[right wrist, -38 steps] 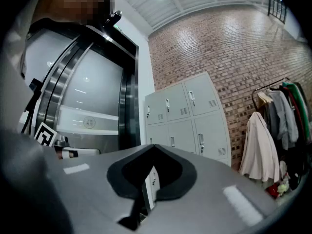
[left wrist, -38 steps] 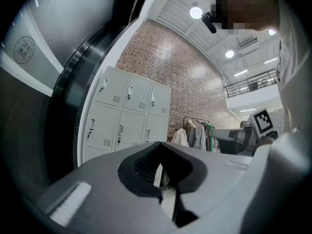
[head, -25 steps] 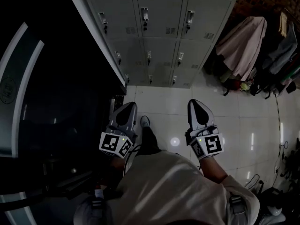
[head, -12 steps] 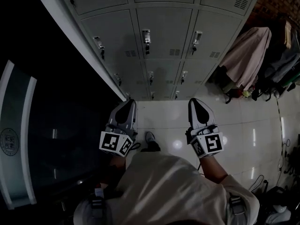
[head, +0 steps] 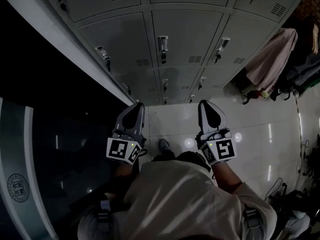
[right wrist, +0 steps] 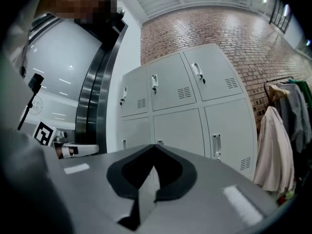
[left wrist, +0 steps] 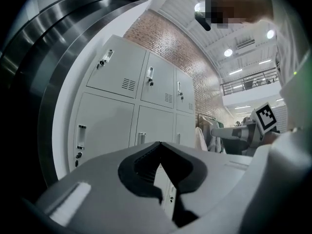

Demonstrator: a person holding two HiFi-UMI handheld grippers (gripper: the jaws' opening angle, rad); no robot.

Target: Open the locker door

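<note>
1. The left tongs and right tongs are both closed on nothing. They hang side by side over the tiled floor, well apart from the lockers.
2. The locker door most squarely ahead is shut, in the bank at the floor's far edge. Its latch handle sits at its left side.
3. The step in hand looks like the approach. One pair of tongs should open before arriving, meet the handle squarely, close firmly, then pull along the door's swing.
4. The gripper views show the jaw tips meeting and the brick wall above the lockers. Only the head view shows the stretch of floor between the tongs and the lockers.
</note>
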